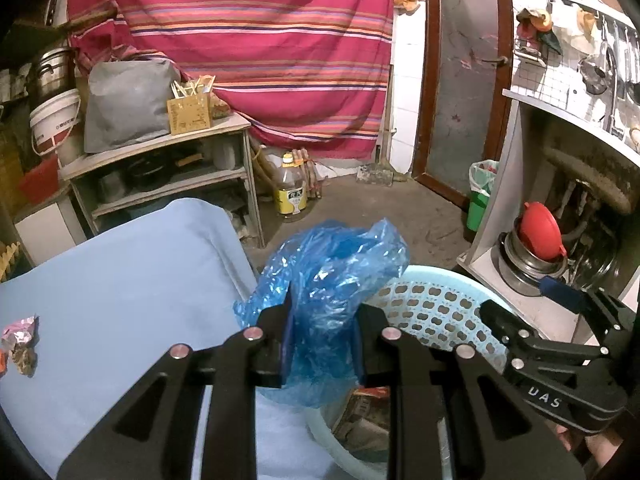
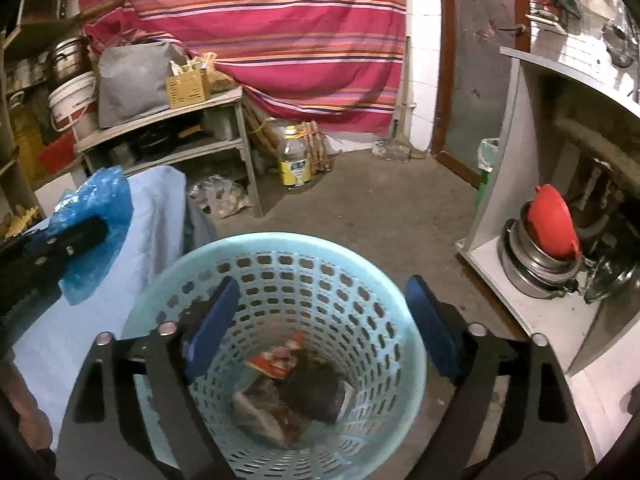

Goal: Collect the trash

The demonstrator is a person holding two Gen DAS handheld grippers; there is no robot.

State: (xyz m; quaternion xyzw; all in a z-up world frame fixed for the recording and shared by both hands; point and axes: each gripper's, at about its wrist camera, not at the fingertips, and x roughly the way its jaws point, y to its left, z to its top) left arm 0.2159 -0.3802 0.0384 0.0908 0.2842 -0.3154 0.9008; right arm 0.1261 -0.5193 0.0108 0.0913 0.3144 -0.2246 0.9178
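A crumpled blue plastic bag (image 1: 332, 272) is pinched between the pads of my left gripper (image 1: 324, 312), held over the edge of the blue-covered table (image 1: 120, 280) beside the light blue perforated basket (image 1: 432, 304). The right wrist view shows the bag (image 2: 108, 196) to the left of the basket rim (image 2: 280, 240). My right gripper (image 2: 322, 300) hangs open above the basket mouth with nothing between its fingers. Wrappers and paper scraps (image 2: 280, 364) lie at the basket's bottom. A crumpled pink foil wrapper (image 1: 20, 344) lies on the table at far left.
A wooden shelf unit (image 1: 168, 168) stands behind the table. On the concrete floor are an oil bottle (image 1: 292, 192) and a green lined bin (image 1: 480, 196). At right, an open white cabinet holds steel pots and a red lid (image 2: 552, 224).
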